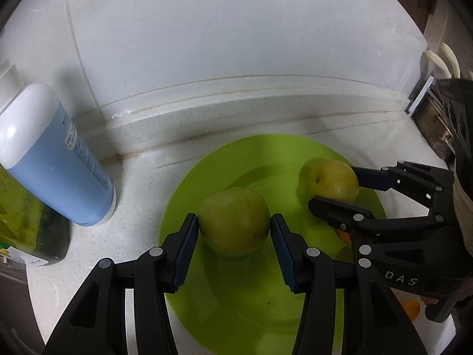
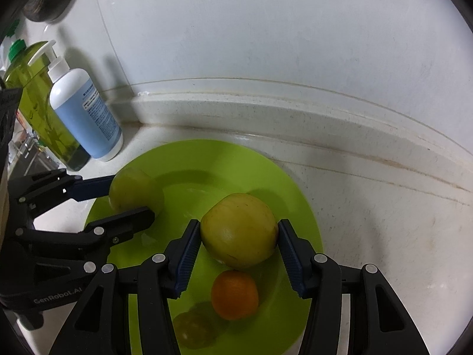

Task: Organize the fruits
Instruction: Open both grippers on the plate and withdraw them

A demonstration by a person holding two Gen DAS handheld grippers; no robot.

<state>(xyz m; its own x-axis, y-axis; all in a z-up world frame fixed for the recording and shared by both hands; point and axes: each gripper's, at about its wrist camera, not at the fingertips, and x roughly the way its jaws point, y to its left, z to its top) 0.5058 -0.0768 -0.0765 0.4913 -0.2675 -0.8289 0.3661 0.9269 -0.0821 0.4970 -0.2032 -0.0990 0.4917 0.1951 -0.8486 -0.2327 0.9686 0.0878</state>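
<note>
left claw (image 1: 233,222) and right claw (image 2: 239,230) each clench a smooth, firm, roundish green fruit at its widest, over the green plate (image 2: 289,195).

White speckled stone countertop (image 2: 369,207): round lime-green plastic plate (image 2: 283,183) flat on it, blue-white pump bottle (image 2: 85,112) & yellow-green clear bottle (image 2: 44,112) upright nr wall.

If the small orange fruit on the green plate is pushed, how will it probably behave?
The small round orange fruit would probably roll: nothing grips it. The smooth, glossy green plate offers little friction. It sits close in front of the yellow-green fruit in the right gripper, so it might bump that.
</note>
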